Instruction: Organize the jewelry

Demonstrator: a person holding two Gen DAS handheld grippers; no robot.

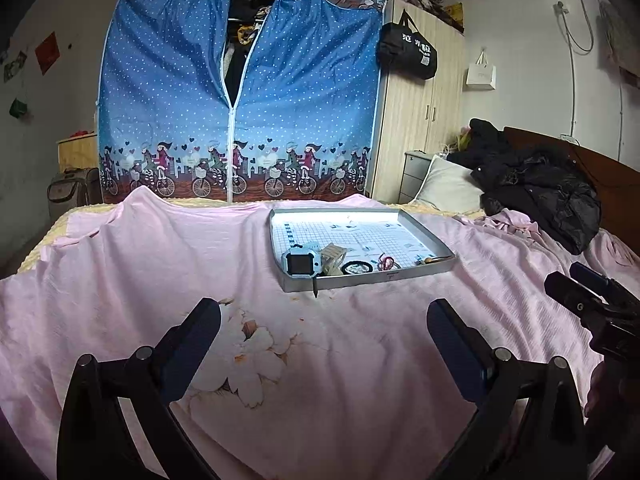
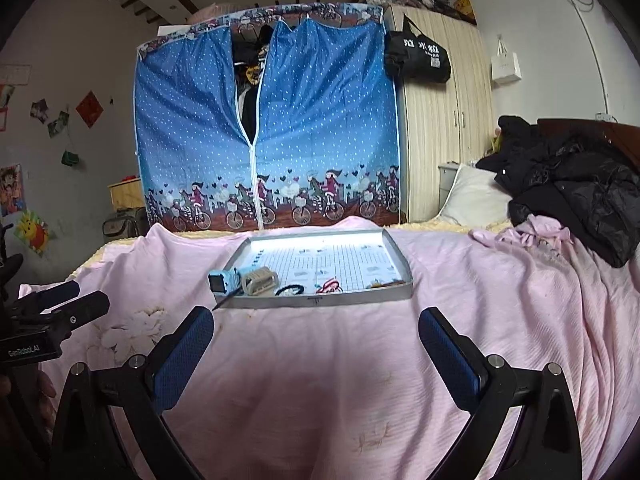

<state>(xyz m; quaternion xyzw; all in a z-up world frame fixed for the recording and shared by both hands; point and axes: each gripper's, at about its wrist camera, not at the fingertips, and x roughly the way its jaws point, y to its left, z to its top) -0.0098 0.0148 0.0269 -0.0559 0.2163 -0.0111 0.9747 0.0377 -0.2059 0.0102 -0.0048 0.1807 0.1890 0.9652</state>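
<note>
The left hand-held gripper (image 1: 324, 326) hung open and empty over the pink sheet (image 1: 160, 272), well short of the tray (image 2: 320, 302). The jewelry lay crowded along the tray's near rim: a blue watch (image 2: 224, 280) at the left corner, a dark pin (image 2: 228, 300) poking over the edge, a black ring (image 2: 289, 290), a pink piece (image 2: 328, 285). A careless reach could likely knock the pin onto the bed or tilt the tray on soft bedding. The right hand-held gripper (image 2: 316, 328) also stood open, with bare sheet on both sides.
</note>
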